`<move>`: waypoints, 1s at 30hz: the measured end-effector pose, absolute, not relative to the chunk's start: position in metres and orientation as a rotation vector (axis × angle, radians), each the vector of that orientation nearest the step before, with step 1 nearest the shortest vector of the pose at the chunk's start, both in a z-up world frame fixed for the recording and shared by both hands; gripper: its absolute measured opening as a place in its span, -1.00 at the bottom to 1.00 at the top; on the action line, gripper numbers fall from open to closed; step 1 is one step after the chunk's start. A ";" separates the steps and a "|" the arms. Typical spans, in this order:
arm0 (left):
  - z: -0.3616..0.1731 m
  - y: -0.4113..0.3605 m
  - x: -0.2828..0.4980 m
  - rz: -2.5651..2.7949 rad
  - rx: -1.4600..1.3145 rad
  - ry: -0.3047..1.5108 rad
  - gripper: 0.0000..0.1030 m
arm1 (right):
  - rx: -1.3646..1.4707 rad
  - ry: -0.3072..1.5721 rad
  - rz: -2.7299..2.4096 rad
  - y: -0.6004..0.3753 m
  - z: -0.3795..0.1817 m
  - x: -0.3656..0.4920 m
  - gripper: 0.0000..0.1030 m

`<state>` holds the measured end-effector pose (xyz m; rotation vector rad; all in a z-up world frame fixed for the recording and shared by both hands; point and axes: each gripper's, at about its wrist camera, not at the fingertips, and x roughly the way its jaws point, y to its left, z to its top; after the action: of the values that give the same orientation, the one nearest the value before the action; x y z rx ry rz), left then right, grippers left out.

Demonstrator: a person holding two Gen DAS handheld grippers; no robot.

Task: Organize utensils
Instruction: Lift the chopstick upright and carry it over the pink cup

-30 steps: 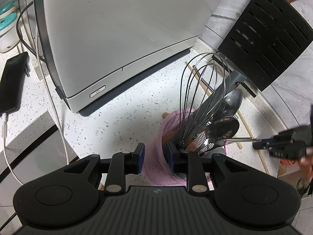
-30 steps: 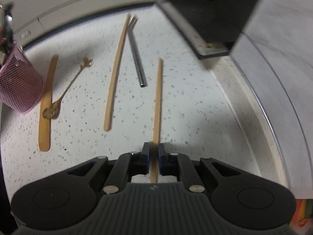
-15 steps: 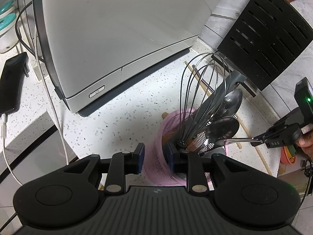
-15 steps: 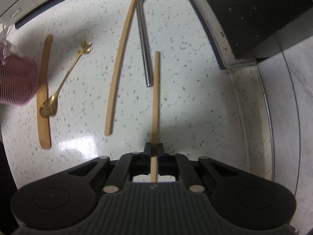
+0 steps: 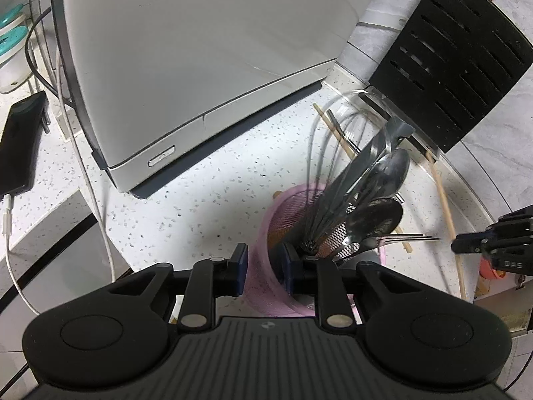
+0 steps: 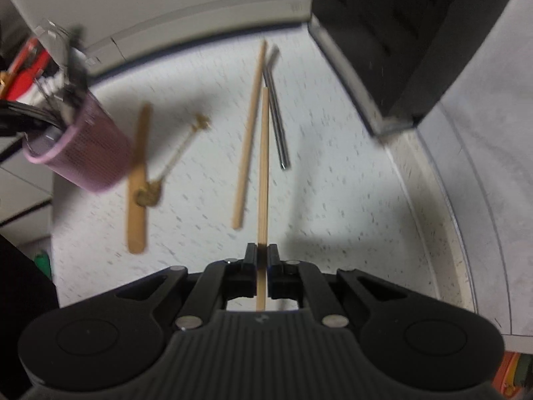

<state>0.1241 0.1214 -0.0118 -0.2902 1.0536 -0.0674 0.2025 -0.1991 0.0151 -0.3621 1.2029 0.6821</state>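
1. Left gripper (image 5: 263,266) is pinching the rim of the pink mesh holder (image 5: 263,276), steadying it; whisk (image 5: 333,173) and spoons (image 5: 376,216) crowd the opening.
2. Right gripper (image 6: 262,256) is clamping a wooden chopstick (image 6: 264,166), lifting it; next it likely needs threading into the holder. Another chopstick (image 6: 248,140), a metal straw (image 6: 278,130) and a gold spoon (image 6: 166,173) are lying on the counter (image 6: 333,200).

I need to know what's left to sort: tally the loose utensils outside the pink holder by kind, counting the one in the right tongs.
Thin wooden sticks: 2, one on the counter, one held in the right tongs
Flat wooden spatula: 1
Gold spoon: 1
Metal straw: 1
Total: 5
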 end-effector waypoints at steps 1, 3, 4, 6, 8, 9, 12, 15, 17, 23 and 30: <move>-0.012 0.121 0.125 -0.068 -0.290 1.053 -0.54 | -0.346 1.173 0.691 -0.198 0.019 0.203 -0.98; -0.012 0.122 0.125 -0.066 -0.291 1.052 -0.54 | -0.307 1.104 0.705 -0.189 0.030 0.199 -0.98; -0.012 0.122 0.125 -0.065 -0.293 1.052 -0.56 | -0.281 1.062 0.711 -0.188 0.039 0.194 -0.98; -0.012 0.122 0.125 -0.059 -0.293 1.051 -0.58 | -0.225 0.985 0.730 -0.186 0.057 0.186 -0.98; -0.013 0.121 0.125 -0.051 -0.292 1.054 -0.62 | -0.161 0.909 0.743 -0.181 0.071 0.178 -0.97; -0.013 0.121 0.125 -0.048 -0.292 1.056 -0.63 | -0.127 0.862 0.758 -0.179 0.077 0.174 -0.98; -0.014 0.121 0.125 -0.046 -0.291 1.058 -0.65 | -0.022 0.743 0.787 -0.174 0.090 0.163 -0.97; -0.014 0.121 0.125 -0.048 -0.293 1.058 -0.65 | 0.068 0.645 0.803 -0.168 0.100 0.156 -0.97; -0.014 0.121 0.126 -0.048 -0.292 1.058 -0.65 | 0.093 0.608 0.825 -0.161 0.104 0.151 -0.97; -0.014 0.120 0.126 -0.048 -0.286 1.058 -0.65 | 0.167 0.479 0.857 -0.144 0.112 0.139 -0.97; -0.014 0.121 0.126 -0.058 -0.290 1.059 -0.64 | 0.199 0.462 0.873 -0.121 0.105 0.141 -0.97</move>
<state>0.1257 0.1214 -0.0137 -0.2897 1.0588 -0.0577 0.1407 -0.1208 0.1053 0.1989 0.4622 0.8732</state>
